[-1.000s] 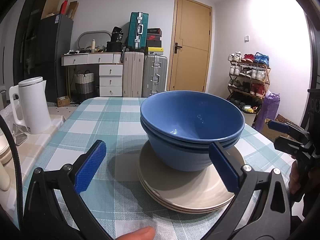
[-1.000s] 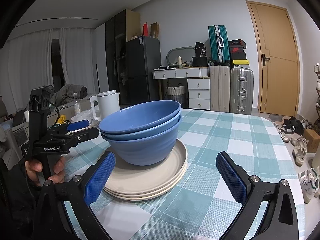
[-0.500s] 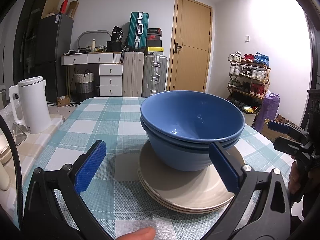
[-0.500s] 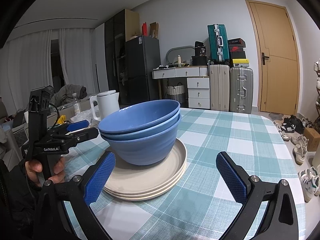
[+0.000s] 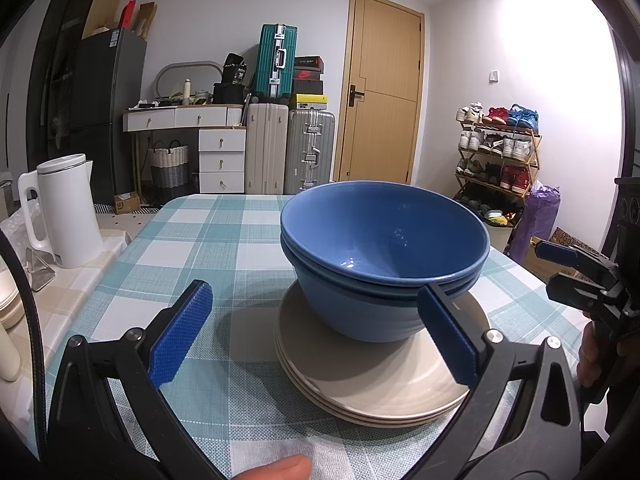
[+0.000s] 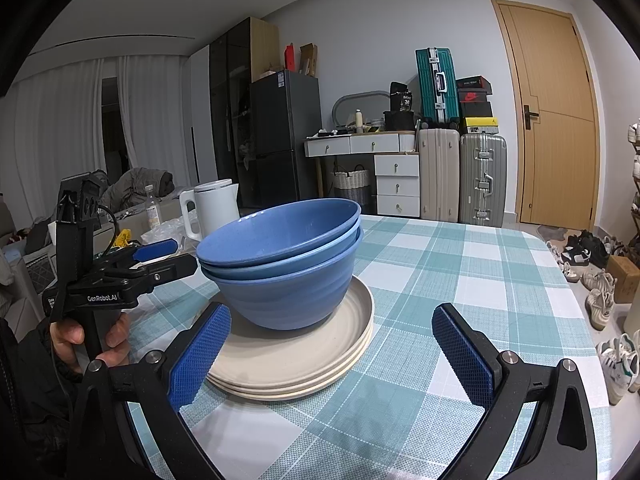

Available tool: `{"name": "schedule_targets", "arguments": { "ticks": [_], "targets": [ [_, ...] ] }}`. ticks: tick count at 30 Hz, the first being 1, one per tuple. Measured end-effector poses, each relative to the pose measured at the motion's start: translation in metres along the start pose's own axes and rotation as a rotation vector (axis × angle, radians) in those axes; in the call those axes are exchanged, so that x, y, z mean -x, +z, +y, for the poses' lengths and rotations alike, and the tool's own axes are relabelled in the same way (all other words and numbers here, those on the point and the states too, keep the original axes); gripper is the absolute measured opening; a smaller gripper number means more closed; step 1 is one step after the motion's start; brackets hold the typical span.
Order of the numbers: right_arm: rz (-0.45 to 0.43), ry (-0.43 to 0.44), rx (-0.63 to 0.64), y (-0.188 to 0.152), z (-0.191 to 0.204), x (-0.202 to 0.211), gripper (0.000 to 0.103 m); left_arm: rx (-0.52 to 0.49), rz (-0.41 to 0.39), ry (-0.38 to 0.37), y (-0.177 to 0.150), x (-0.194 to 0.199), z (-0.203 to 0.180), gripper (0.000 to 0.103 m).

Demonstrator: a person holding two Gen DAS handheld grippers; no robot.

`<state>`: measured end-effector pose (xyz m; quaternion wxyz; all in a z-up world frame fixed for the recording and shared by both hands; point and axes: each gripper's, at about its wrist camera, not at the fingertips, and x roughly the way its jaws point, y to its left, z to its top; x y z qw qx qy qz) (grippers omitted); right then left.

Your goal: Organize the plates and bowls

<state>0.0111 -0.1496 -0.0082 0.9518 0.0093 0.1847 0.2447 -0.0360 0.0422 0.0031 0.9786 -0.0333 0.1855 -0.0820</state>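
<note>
On the checked desk blue bowls, seemingly three nested, are seen stacked on beige plates. Both the left gripper and right gripper are held back, fingers wide apart, nothing gripped. Stacking is judged done; only a nudge or withdrawal would be called for next.

Three nested blue bowls upright on stacked beige plates; centred on table.
</note>
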Motion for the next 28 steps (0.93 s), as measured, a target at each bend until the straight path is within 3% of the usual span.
{"name": "schedule_targets", "arguments": {
  "ticks": [28],
  "targets": [
    [0.001,0.000,0.000,0.0004,0.0005,0.0000,0.103,0.002,0.001,0.000,0.0000,-0.0001,0.0004,0.102]
  ]
}}
